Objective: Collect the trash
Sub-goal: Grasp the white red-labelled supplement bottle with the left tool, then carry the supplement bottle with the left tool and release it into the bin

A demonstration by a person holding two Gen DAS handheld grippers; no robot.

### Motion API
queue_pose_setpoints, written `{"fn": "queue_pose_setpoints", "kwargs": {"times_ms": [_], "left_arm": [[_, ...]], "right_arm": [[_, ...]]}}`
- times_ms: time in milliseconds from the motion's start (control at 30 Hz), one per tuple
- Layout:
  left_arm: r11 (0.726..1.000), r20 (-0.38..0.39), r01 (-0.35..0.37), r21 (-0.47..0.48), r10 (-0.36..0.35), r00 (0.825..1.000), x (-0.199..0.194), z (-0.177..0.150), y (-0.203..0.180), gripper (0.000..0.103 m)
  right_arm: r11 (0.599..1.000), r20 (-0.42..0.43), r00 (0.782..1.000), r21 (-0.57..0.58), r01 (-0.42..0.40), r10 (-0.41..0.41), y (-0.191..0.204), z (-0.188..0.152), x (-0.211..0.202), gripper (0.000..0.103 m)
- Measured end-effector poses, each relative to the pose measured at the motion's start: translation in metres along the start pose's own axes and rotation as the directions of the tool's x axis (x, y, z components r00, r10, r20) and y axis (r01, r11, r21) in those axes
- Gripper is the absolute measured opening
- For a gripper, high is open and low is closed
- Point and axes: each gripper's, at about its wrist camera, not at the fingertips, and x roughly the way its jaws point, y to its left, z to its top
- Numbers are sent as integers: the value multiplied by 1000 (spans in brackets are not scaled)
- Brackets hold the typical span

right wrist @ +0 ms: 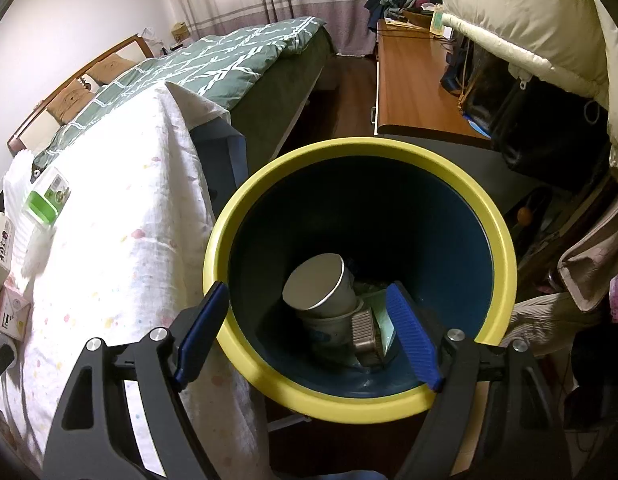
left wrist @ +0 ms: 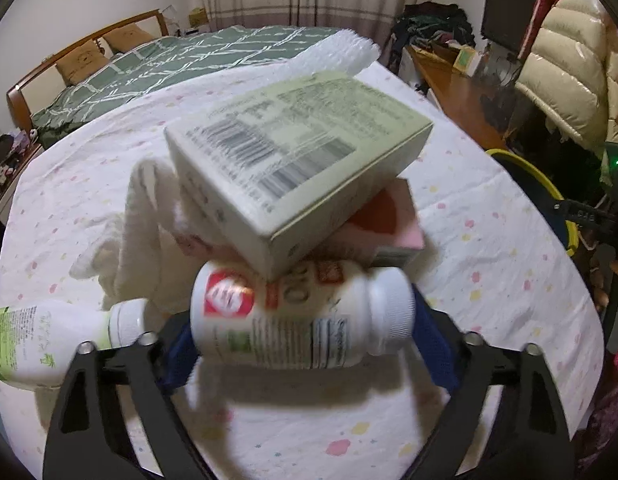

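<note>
Straddling a white plastic bottle with a red-and-white label [left wrist: 293, 320], the left hand-held gripper [left wrist: 305, 340] has its blue pads at the bottle's base and at its white ribbed cap; motion blur hides whether both pads press on it, so I cannot tell if it is gripped. No earlier view is at hand to compare. That bottle lies on its side on the table [left wrist: 489, 248], which is covered by a white cloth with pastel speckles. Just to its left lies a second white bottle with a green label [left wrist: 41, 340], also on its side. A pale green cardboard box printed with barcodes [left wrist: 297, 152] sits tilted just behind the first bottle, resting over a pink carton [left wrist: 393, 220] and a crumpled white cloth [left wrist: 137, 224]. Farther back lies white bubble wrap [left wrist: 333, 56], then a bed with a green patterned duvet [left wrist: 157, 64].

Over on the other side, the right hand-held gripper [right wrist: 309, 328] hangs with its jaws spread wide and empty above a round dark blue bin with a yellow rim [right wrist: 505, 248], which stands beside the table. Inside lie a white paper cup [right wrist: 321, 284] and a small foil tray [right wrist: 365, 332].
</note>
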Motion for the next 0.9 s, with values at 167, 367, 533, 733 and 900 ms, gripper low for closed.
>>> {"fn": "queue_pose_setpoints", "kwargs": {"times_ms": [167, 367, 533, 733, 900], "left_arm": [[1000, -5, 20, -10, -20, 1000, -4, -5, 1, 83], [998, 3, 66, 12, -66, 998, -28, -15, -20, 83], [987, 34, 140, 84, -144, 989, -47, -5, -57, 83], [959, 35, 222, 175, -232, 972, -42, 29, -114, 83], [925, -26, 309, 220, -312, 950, -13, 63, -173, 83]], "right_arm": [[1000, 4, 1000, 2, -7, 7, 0, -1, -2, 77], [1000, 12, 1000, 3, -16, 16, -4, -4, -8, 77], [1000, 34, 999, 10, -4, 3, -12, -6, -19, 77], [1000, 69, 997, 17, 23, -24, -30, -10, -39, 77], [998, 108, 992, 42, 54, -58, -56, -10, -58, 77]]}}
